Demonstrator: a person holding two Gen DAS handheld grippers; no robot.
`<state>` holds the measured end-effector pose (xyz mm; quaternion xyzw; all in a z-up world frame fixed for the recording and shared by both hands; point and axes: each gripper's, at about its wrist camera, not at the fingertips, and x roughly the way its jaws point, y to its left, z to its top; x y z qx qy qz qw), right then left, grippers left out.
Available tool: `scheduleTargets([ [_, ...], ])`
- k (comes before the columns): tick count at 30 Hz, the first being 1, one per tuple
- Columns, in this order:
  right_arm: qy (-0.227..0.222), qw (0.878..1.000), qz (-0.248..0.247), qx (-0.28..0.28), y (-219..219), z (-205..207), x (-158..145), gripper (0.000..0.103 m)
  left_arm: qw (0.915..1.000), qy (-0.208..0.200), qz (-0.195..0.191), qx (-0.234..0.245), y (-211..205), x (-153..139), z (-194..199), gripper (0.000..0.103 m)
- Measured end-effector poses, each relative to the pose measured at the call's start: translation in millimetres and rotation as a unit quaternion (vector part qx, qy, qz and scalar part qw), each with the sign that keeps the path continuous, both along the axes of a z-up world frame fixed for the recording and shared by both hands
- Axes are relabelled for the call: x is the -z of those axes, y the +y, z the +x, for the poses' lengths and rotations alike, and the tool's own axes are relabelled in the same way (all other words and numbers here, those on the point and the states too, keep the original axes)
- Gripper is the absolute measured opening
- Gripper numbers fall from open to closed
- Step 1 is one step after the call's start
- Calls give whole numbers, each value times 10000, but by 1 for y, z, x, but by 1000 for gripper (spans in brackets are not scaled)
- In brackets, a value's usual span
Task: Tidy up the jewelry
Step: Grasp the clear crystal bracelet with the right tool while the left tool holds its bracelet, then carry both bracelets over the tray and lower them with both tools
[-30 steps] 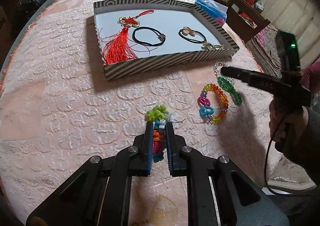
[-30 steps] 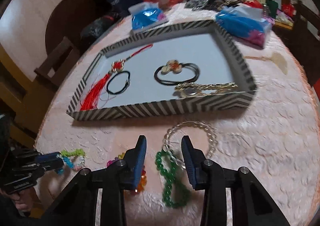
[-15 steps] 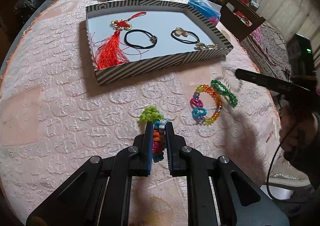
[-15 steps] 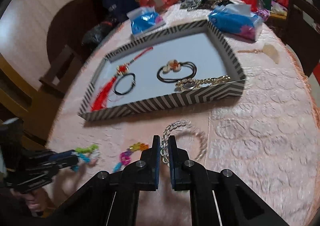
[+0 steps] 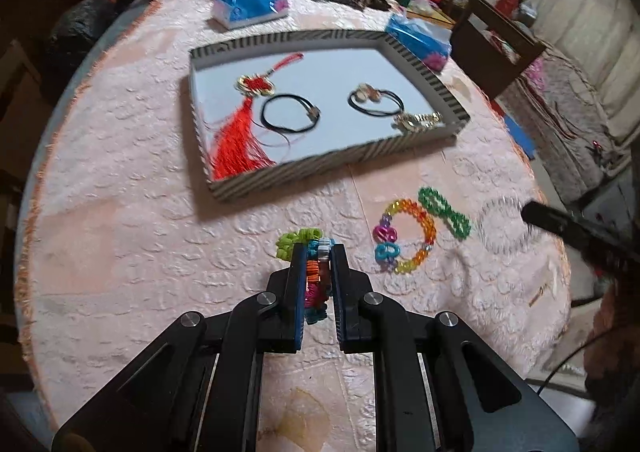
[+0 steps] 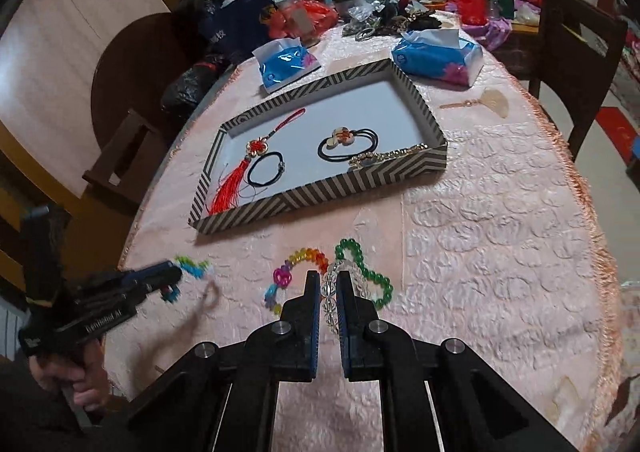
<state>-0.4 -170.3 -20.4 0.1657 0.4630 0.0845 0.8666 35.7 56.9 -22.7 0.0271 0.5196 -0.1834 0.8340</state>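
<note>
Left tool (image 5: 319, 252) pinches multicolour bracelet (image 5: 316, 272); right tool (image 6: 329, 284) pinches clear bracelet (image 6: 330, 292)

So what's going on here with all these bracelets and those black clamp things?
A person is sorting jewelry into the striped tray with a hand-held gripper in each hand. The left gripper is shut on a multicolored coil bracelet, and the right gripper is shut on a clear bead bracelet. The rainbow bead bracelet and green bead bracelet lie on the pink tablecloth. The tray already holds a red tassel, two black hair ties and a gold chain.
</note>
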Motion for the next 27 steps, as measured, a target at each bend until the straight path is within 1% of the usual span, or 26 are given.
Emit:
scheduleTargets([
  [5, -82, 9998, -191, 44, 3, -10, -9, 7, 9996, -182, 204, -101, -3, -16, -6, 10],
  [10, -183, 9993, -334, 29, 7, -16, -18, 7, 9991, -270, 315, -113, -3, -22, -10, 10],
  [20, -291, 9986, -443, 51, 6, -18, -27, 7, 9989, -401, 246, -76, -7, -31, -13, 10],
  [27, -300, 9984, -474, 102, 1, -15, -28, 7, 9989, -443, 17, -118, -1, -36, -7, 10],
])
